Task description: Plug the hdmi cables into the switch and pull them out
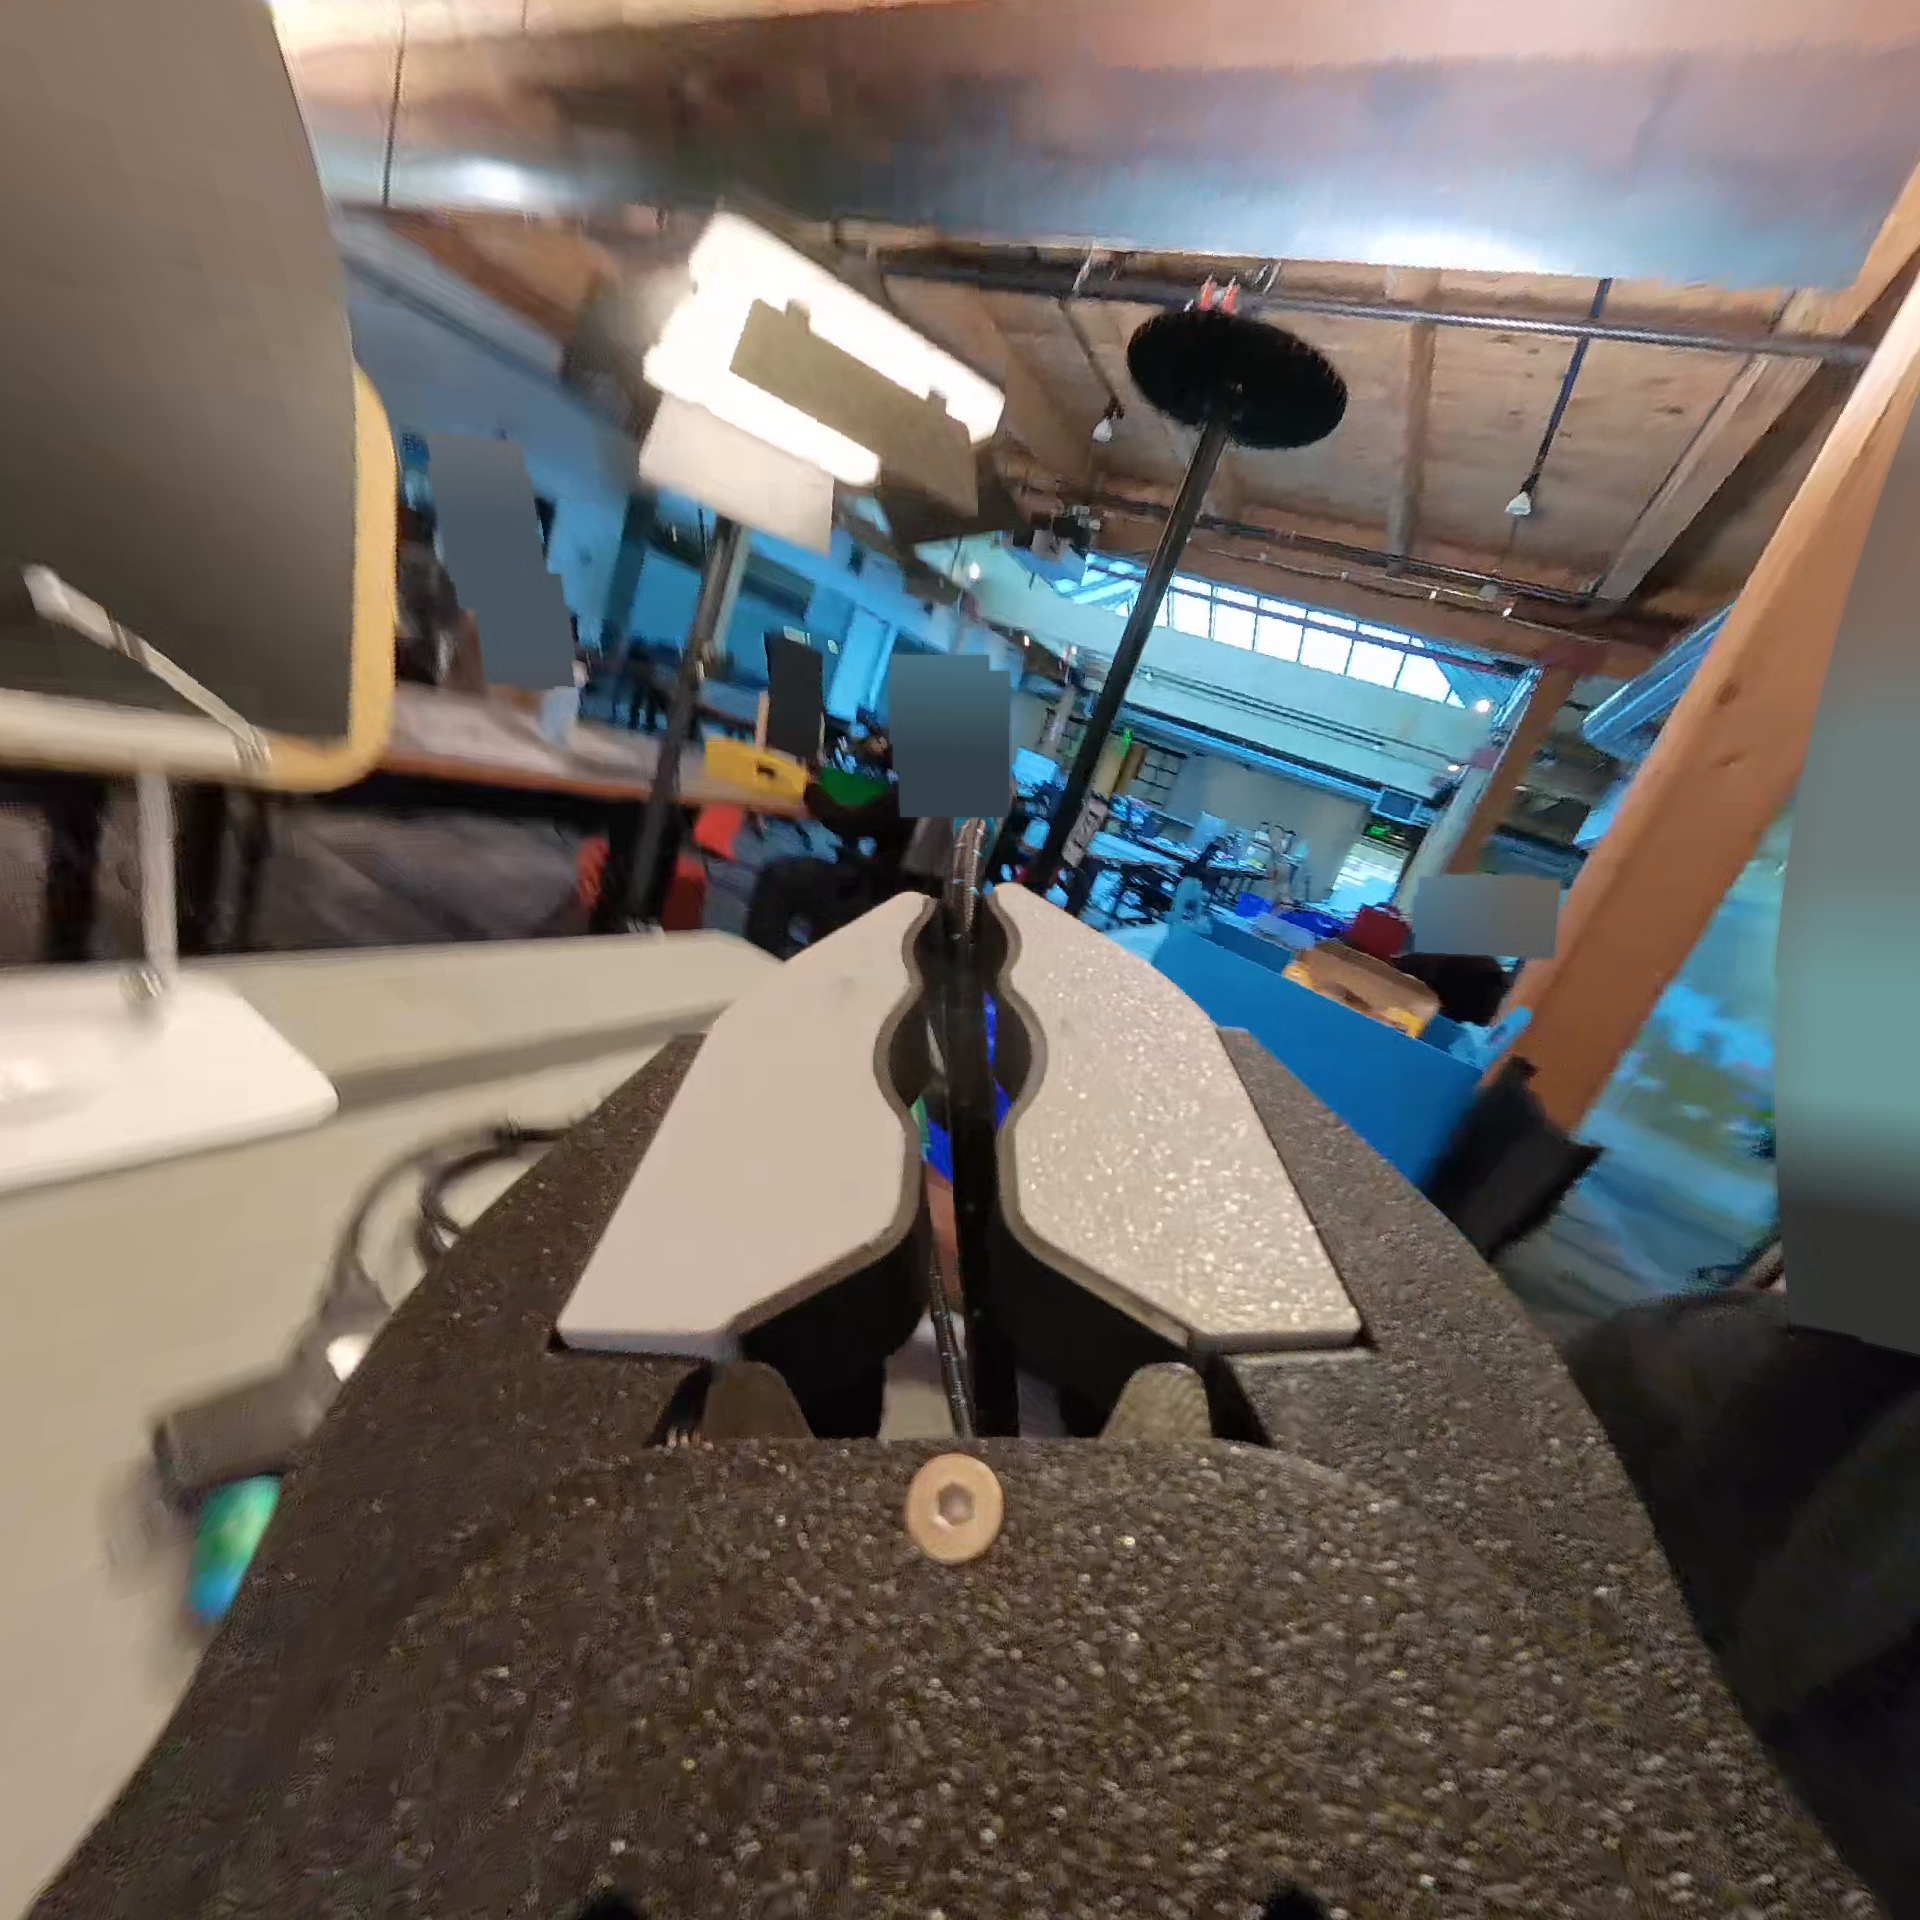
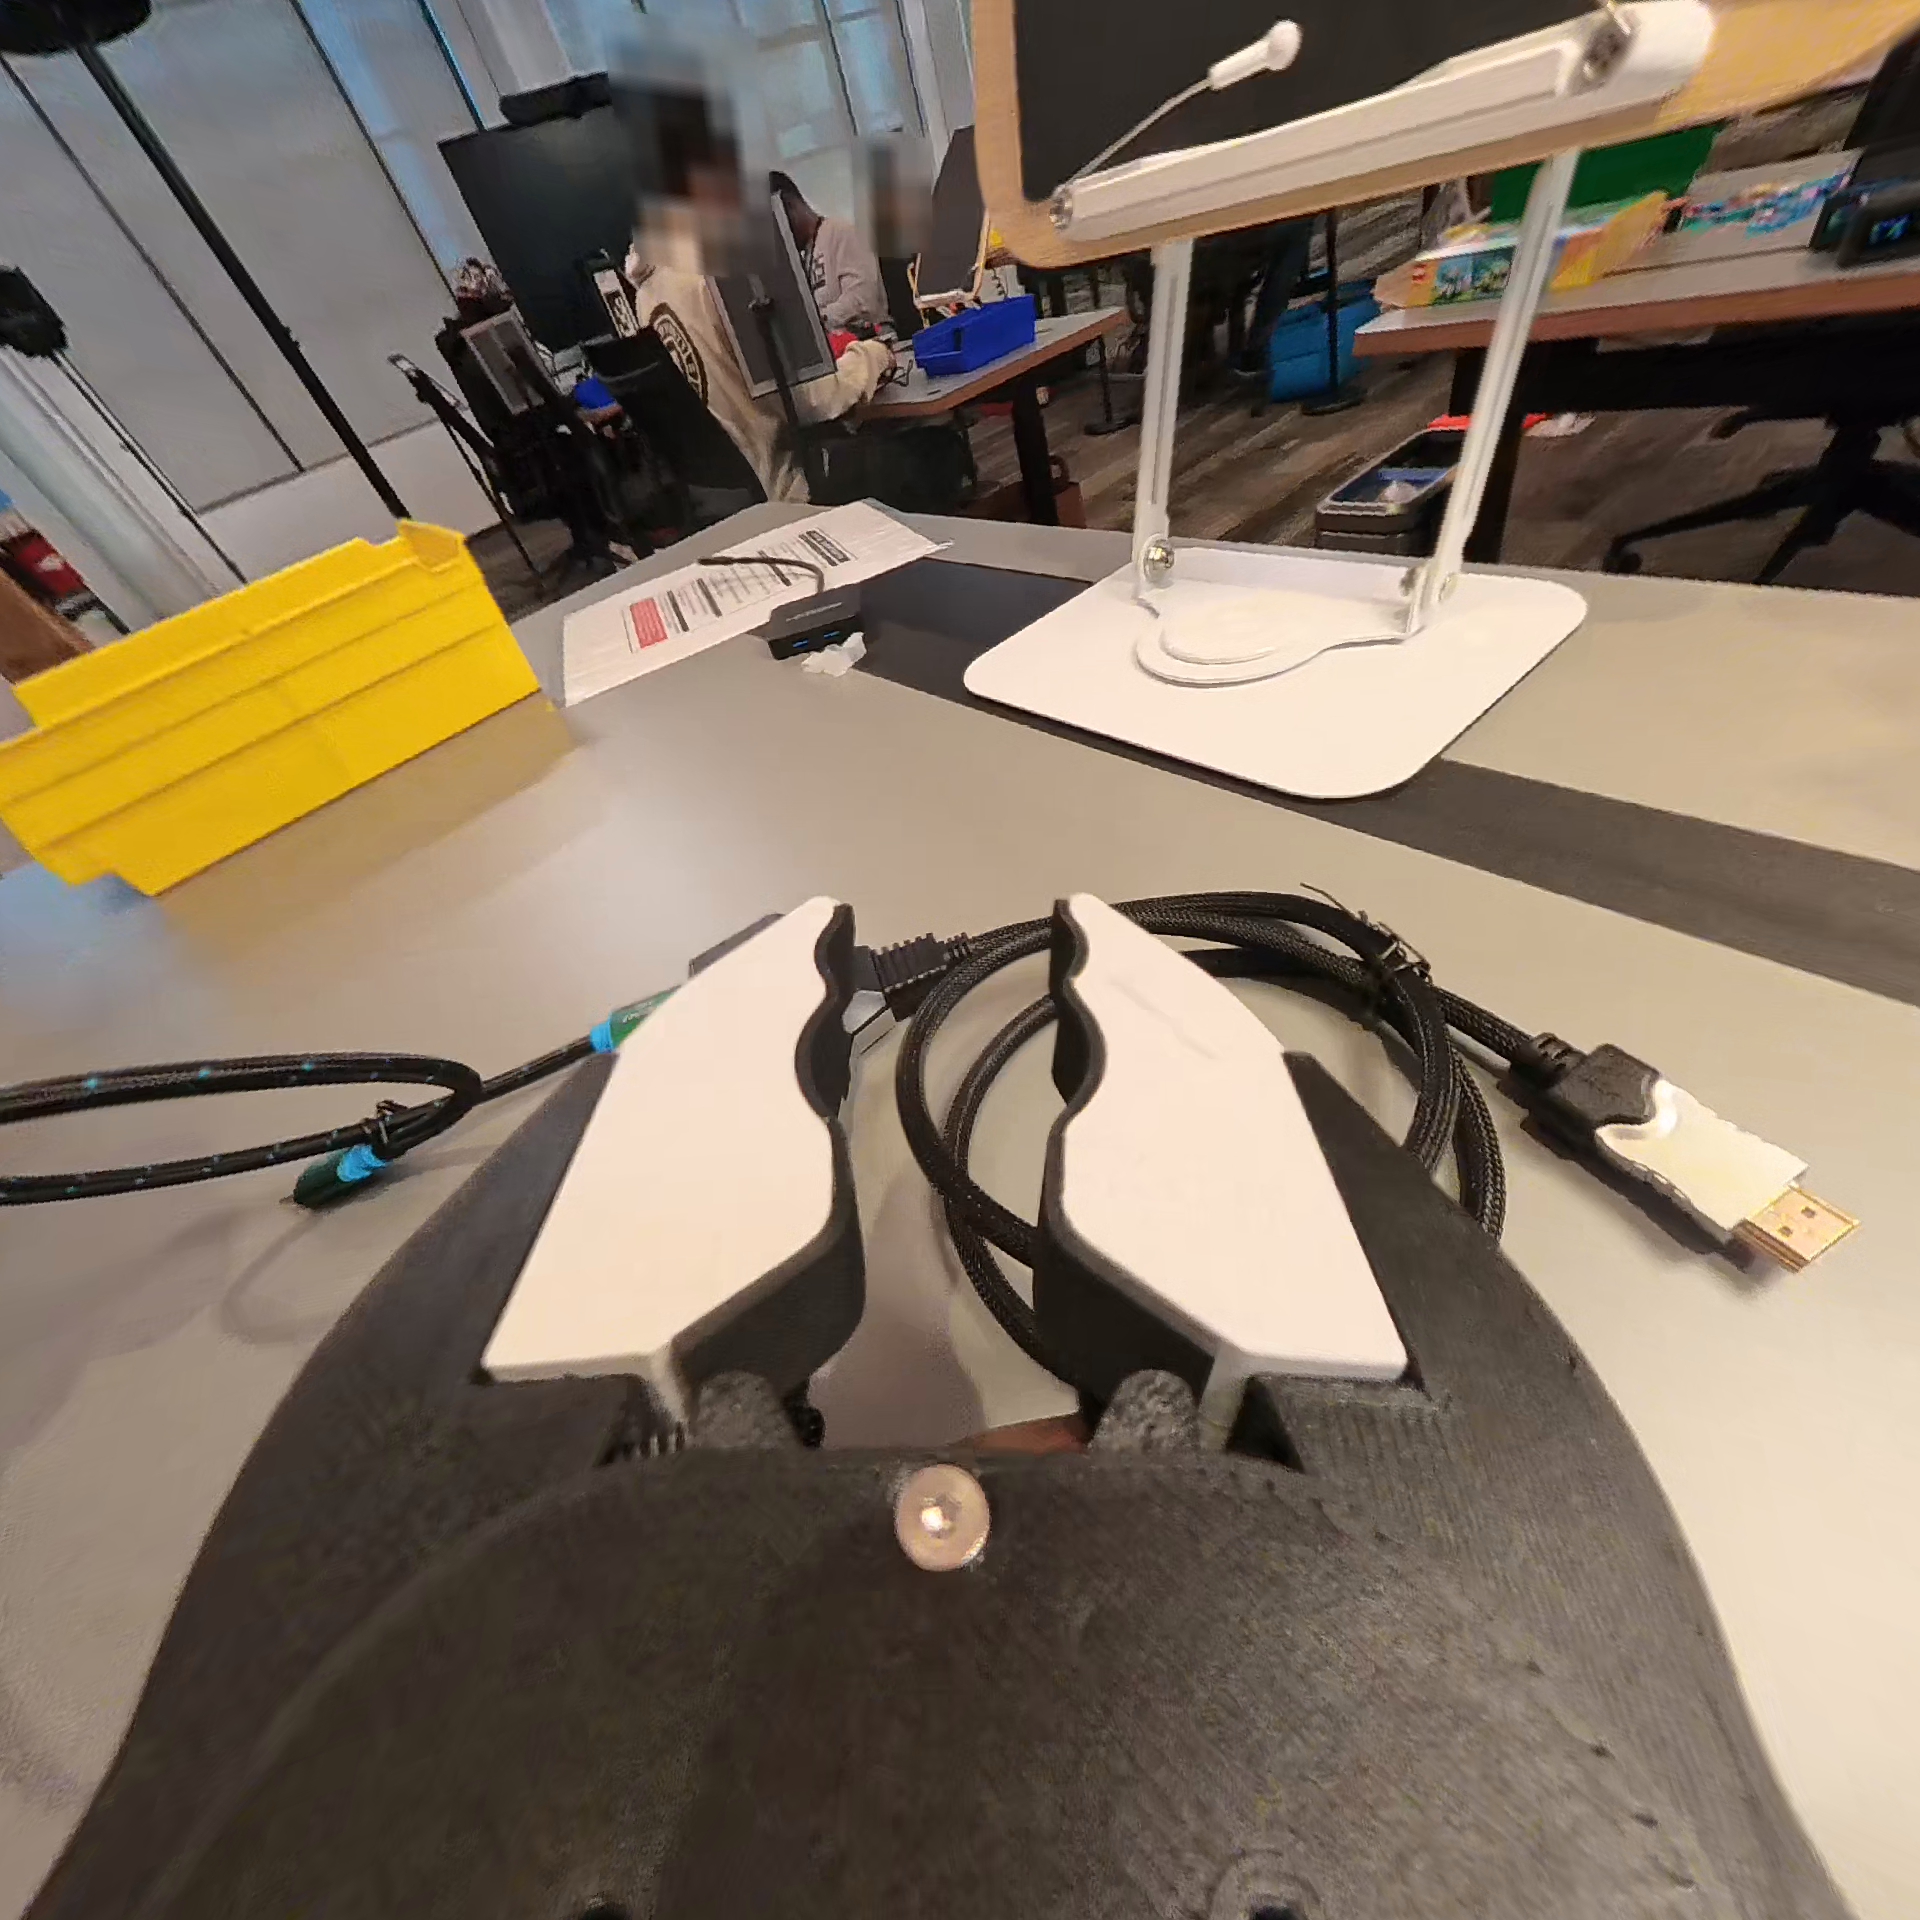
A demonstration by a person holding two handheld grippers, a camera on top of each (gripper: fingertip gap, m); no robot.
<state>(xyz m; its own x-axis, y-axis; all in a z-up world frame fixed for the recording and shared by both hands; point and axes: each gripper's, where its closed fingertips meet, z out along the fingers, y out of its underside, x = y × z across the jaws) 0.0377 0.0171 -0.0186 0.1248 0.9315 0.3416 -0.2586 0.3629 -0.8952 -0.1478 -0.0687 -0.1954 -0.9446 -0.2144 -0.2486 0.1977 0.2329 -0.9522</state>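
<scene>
In the right wrist view my right gripper (image 2: pixel 951 925) is open, low over the grey table. Its fingers stand either side of the black and silver plug (image 2: pixel 894 977) of a coiled black braided HDMI cable (image 2: pixel 1444 1049). The cable's other plug (image 2: pixel 1704 1164), silver with a gold tip, lies free at the right. The switch (image 2: pixel 727 951) is mostly hidden behind the left finger. A green plug (image 2: pixel 634 1023) of a blue-flecked black cable (image 2: pixel 208 1081) meets it; a second green plug (image 2: pixel 332 1179) lies loose. My left gripper (image 1: pixel 966 935) is tilted up and shut on a thin black braided cable (image 1: pixel 971 862).
A yellow bin (image 2: pixel 260 717) stands at the left. A white stand base (image 2: pixel 1278 675) with a tilted board sits behind the cables; it also shows in the left wrist view (image 1: pixel 135 1049). A paper sheet (image 2: pixel 727 592) and a small dark hub (image 2: pixel 821 623) lie farther back. People sit at desks beyond. About 25 cm separates my left fingertips from my right.
</scene>
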